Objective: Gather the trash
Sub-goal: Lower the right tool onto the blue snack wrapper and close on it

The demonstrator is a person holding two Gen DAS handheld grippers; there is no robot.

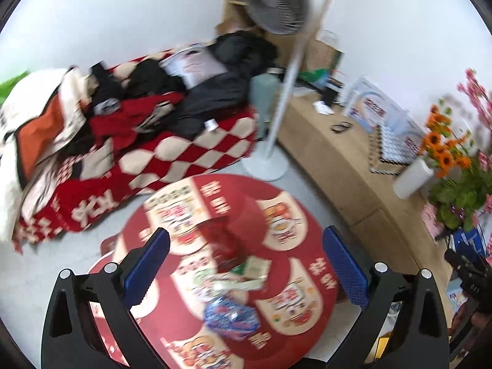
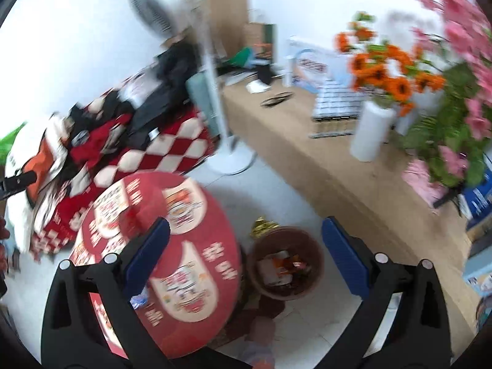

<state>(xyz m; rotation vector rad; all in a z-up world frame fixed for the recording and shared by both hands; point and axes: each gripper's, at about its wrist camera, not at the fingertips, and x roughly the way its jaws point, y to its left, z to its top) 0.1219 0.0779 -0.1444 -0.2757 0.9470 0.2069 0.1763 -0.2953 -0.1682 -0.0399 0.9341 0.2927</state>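
Note:
A round red table point(image 1: 276, 332) with printed food pictures carries trash: a red wrapper point(image 1: 221, 240), a pale green-white wrapper point(image 1: 246, 273) and a blue wrapper point(image 1: 230, 313). My left gripper point(image 1: 246, 264) is open and empty above these wrappers. My right gripper point(image 2: 246, 255) is open and empty above the table's right edge point(image 2: 227, 246) and a brown bin point(image 2: 313, 264) on the floor. The bin holds several wrappers. A gold wrapper point(image 2: 263, 226) lies on the floor behind the bin. Both views are motion-blurred.
A white standing fan point(image 1: 276, 98) stands behind the table. A sofa with a red checked blanket point(image 1: 190, 153) and heaped clothes is at the left. A long tan counter point(image 2: 307, 141) at the right holds boxes, a white vase point(image 2: 372, 132) and orange and pink flowers.

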